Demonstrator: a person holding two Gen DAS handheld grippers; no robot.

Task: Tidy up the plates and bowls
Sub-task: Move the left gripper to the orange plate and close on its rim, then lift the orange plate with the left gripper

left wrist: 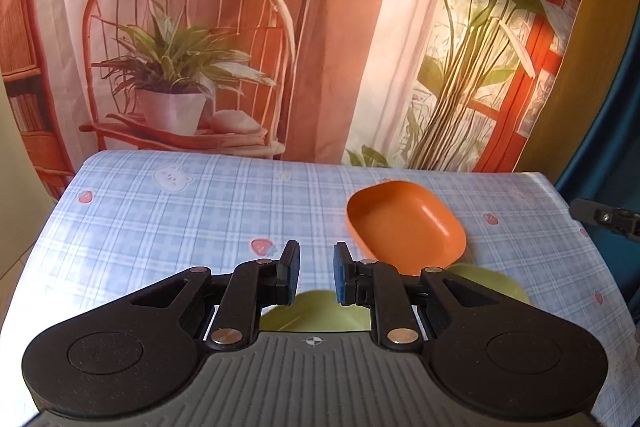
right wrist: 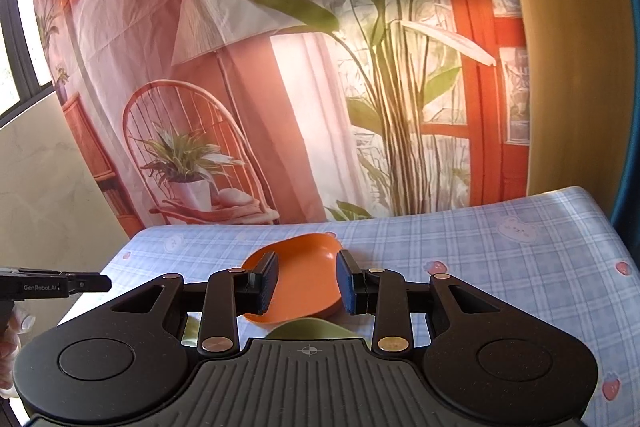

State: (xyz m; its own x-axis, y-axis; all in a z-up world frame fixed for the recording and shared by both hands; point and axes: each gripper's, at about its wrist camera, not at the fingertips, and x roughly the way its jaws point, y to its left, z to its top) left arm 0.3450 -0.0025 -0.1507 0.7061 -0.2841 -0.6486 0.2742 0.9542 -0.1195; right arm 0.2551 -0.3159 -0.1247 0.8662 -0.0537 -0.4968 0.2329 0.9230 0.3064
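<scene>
Left claw (left wrist: 316, 273) empty; hand (right wrist: 12, 331) right-view only.

A home-style staged corner: checked tablecloth (left wrist: 200, 211) before a printed living-room backdrop (left wrist: 240, 27).

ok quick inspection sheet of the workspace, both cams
surface: table with blue plaid cloth, bear and strawberry prints
job's things: orange bowl tilted, leaning on green dish that lies partly hidden behind the grippers
clutter: nothing seen
grippers: left gripper narrow gap, empty, reads as shut; right gripper jaws apart, nothing held, orange bowl beyond them
cables: nothing seen
surroundings: printed backdrop of chair, plants and lamp; window at left in the right wrist view
</scene>
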